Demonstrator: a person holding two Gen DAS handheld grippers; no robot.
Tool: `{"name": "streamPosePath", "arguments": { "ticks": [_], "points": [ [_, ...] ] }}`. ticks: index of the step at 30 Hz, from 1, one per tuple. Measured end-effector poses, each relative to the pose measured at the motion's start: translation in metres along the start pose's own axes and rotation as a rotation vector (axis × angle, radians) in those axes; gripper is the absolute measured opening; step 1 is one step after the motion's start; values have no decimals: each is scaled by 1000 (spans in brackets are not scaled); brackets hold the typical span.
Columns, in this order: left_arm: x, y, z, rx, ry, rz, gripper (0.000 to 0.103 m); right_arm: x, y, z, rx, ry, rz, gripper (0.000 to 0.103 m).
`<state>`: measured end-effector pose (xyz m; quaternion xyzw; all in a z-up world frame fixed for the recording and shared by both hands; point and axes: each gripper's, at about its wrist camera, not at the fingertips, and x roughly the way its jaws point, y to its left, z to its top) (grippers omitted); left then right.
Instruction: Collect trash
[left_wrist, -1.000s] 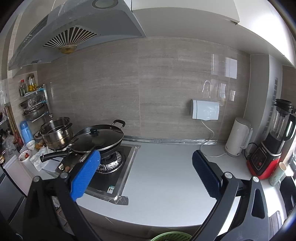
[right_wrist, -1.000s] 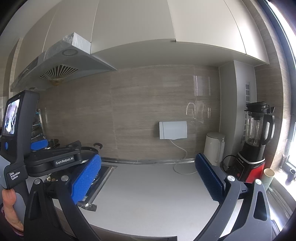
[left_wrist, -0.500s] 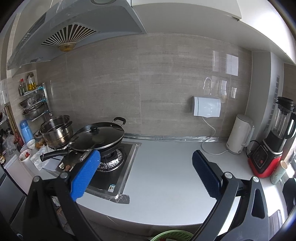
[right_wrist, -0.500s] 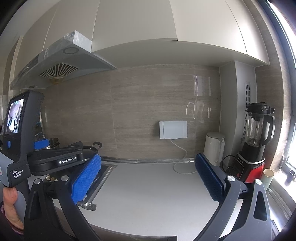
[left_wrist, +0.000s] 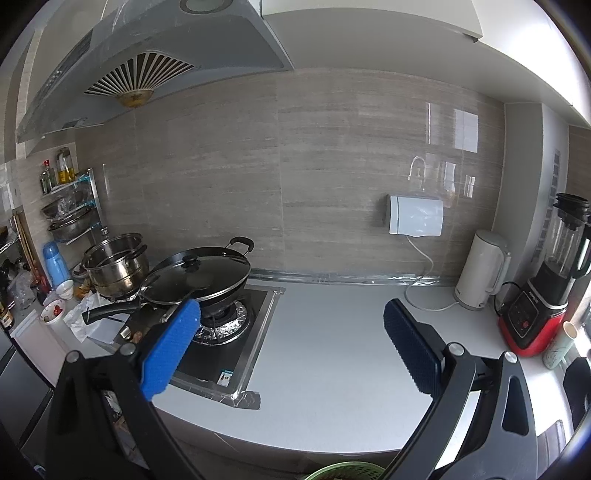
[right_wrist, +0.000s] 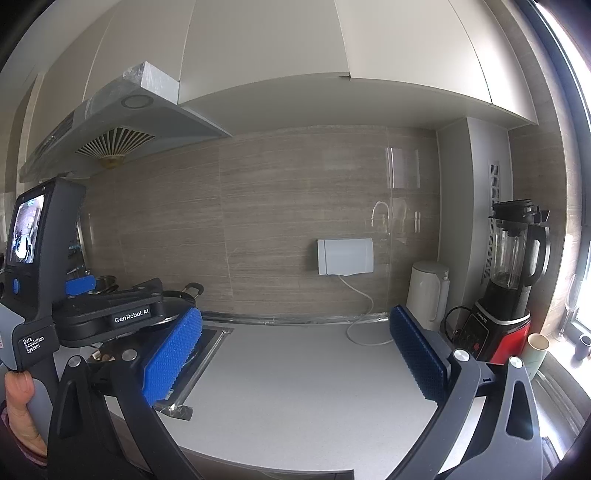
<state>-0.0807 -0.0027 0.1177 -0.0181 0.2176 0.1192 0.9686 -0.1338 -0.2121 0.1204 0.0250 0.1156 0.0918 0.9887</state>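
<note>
At far left, crumpled paper (left_wrist: 79, 314) is seen on the worktop (left_wrist: 332, 343) beside a pot (left_wrist: 116, 266), with a lidded pan (left_wrist: 195, 275) on the hob (left_wrist: 225, 332) just right of it. The left gripper (left_wrist: 291, 343) is held above the bare worktop, its fingers (left_wrist: 168, 349) spread wide and empty, and a green basket rim (left_wrist: 345, 470) shows at the bottom edge. The right gripper (right_wrist: 295, 354) is likewise held released and empty, a kettle (right_wrist: 428, 291) and blender (right_wrist: 508, 280) standing at right.
</note>
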Motion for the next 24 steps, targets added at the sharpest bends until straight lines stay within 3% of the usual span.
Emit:
{"name": "streamPosePath", "arguments": {
  "ticks": [15, 24],
  "points": [
    [4, -2, 0, 3, -12, 51, 95, 4, 1, -2, 1, 10, -2, 101],
    [5, -5, 0, 10, -6, 25, 95, 8, 1, -3, 2, 15, 0, 101]
  ]
}}
